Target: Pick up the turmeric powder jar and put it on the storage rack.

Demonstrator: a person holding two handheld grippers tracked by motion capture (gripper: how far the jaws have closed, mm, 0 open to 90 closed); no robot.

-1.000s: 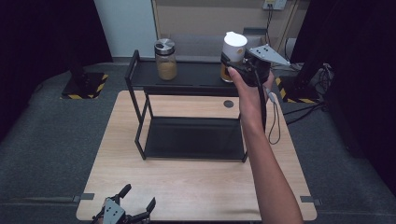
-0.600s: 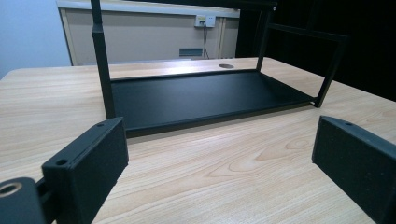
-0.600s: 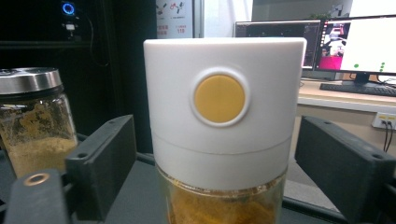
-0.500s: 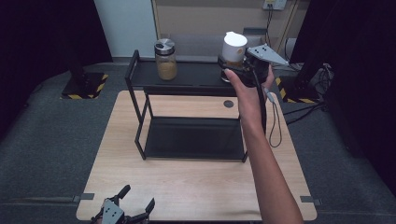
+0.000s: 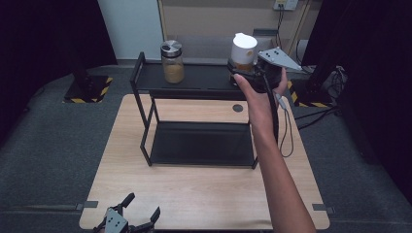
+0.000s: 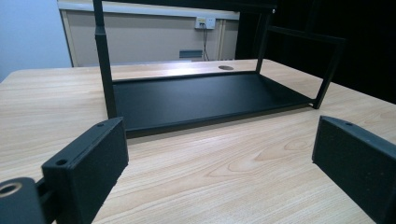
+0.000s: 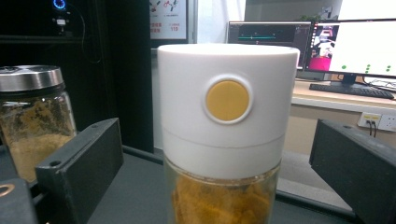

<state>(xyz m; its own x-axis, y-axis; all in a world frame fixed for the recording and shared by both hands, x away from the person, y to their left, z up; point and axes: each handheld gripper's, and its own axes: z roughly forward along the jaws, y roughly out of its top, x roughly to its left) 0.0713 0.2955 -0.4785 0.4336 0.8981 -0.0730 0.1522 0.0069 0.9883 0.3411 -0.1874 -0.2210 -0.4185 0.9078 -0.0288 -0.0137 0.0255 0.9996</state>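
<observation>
A: High view, item one: black metal two-tier rack (image 5: pixel 145 121) on a pale wooden table (image 5: pixel 194 194). Top shelf holds, at its left, a clear glass jar with a silver lid and tan powder (image 5: pixel 172 62); at its right, a clear glass jar with a tall white plastic cap (image 5: pixel 243 52).

B: Grippers?

A: Right gripper (image 5: pixel 248 75) held at the white-capped jar, level with its lower body; from above I cannot tell the jaw gap. Left gripper (image 5: pixel 127 221) low at the table's near edge, jaws spread, nothing in them.

B: Left gripper view?

A: Both black jaws wide apart over bare wood, holding nothing. The rack's lower shelf (image 6: pixel 205 95) lies ahead, unoccupied.

B: Right gripper view?

A: White-capped jar (image 7: pixel 226 126) stands between the jaws, a gap on each side; no contact visible. Cap carries a round yellow button (image 7: pixel 227 100). Orange-brown contents show through the glass below. Silver-lidded jar (image 7: pixel 35 116) stands well apart.

B: Handling notes?

A: Likely rigid, breakable and moderately heavy with its fill. Smooth glass and glossy plastic may slip. I would grip the glass body under the cap; the cap might lift off, and the button could trigger. Keep it upright.
</observation>
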